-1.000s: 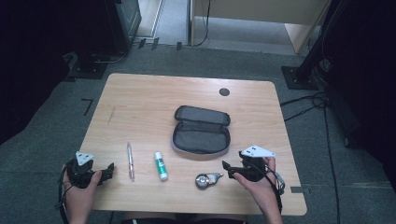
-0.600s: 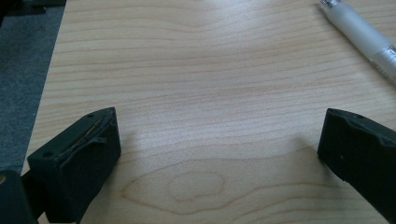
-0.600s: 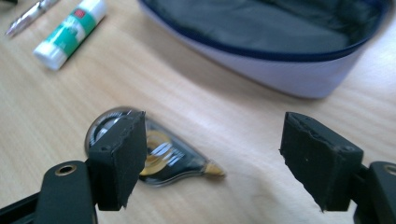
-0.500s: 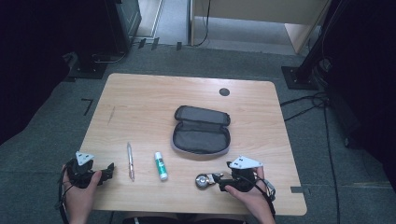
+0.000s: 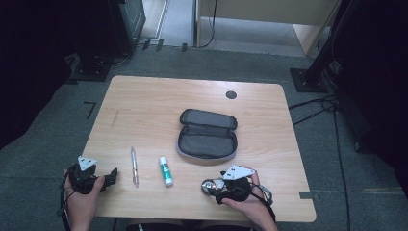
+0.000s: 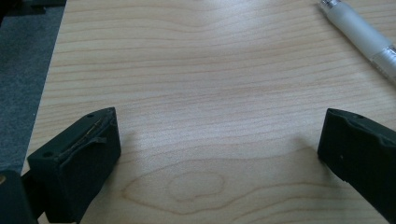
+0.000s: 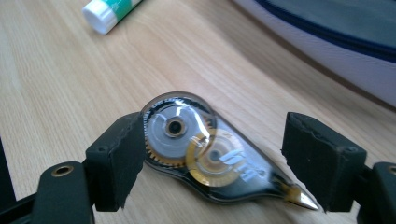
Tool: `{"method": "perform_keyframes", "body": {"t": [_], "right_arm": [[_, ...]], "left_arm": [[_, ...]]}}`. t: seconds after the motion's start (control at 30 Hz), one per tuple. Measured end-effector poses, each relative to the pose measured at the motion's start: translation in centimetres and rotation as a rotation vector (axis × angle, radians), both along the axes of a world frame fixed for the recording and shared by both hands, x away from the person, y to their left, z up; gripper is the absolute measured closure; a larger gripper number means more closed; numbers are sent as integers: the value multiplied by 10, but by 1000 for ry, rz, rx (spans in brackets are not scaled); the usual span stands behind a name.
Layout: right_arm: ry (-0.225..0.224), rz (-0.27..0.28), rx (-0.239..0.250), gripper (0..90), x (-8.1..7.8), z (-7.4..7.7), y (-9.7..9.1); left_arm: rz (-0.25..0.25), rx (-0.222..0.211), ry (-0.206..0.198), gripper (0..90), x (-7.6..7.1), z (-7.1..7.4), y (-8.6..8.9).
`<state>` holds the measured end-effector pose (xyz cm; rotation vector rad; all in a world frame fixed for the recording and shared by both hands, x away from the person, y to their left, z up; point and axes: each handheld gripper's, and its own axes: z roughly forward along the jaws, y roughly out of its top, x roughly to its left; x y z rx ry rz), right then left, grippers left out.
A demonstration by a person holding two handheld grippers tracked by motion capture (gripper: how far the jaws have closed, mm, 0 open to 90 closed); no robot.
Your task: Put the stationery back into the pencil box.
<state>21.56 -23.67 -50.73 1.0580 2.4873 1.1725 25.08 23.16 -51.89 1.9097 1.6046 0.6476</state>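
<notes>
The right gripper (image 7: 212, 163) is down at the desk (image 5: 144, 106) with its jaws spread to either side of a correction tape dispenser (image 7: 210, 154). The dispenser lies flat between them, clear-bodied with gold gears showing through and its pointed tip toward the right jaw. The left jaw looks to be just at the rounded end, though whether it truly touches is hard to tell; the right jaw stands apart from the body. In the high view the same right gripper (image 5: 219, 188) sits near the desk's front edge, and the dispenser (image 5: 210, 185) shows just to its left.

Beyond the dispenser lies a glue stick (image 7: 112, 10) with a white cap; in the high view the glue stick (image 5: 165, 171) lies left of the dispenser, and a pen (image 5: 134, 166) lies left of that, both pointing away from the person. Behind them an open grey pencil case (image 5: 208, 134) rests near the middle of the desk.

The left gripper (image 6: 219, 154) hovers over bare wood at the front left corner, its jaws spread wide with nothing between them, the pen (image 6: 359, 32) up at the far right.
</notes>
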Motion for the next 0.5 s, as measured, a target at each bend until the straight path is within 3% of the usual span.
{"method": "perform_keyframes", "body": {"t": [0.33,0.5], "right_arm": [[-4,30,-39,218,-3,-8,1],[-34,30,-42,313,-8,-11,-2]], "left_arm": [[0,0,-1,0,0,0,0],[0,0,0,0,0,0,0]]}}
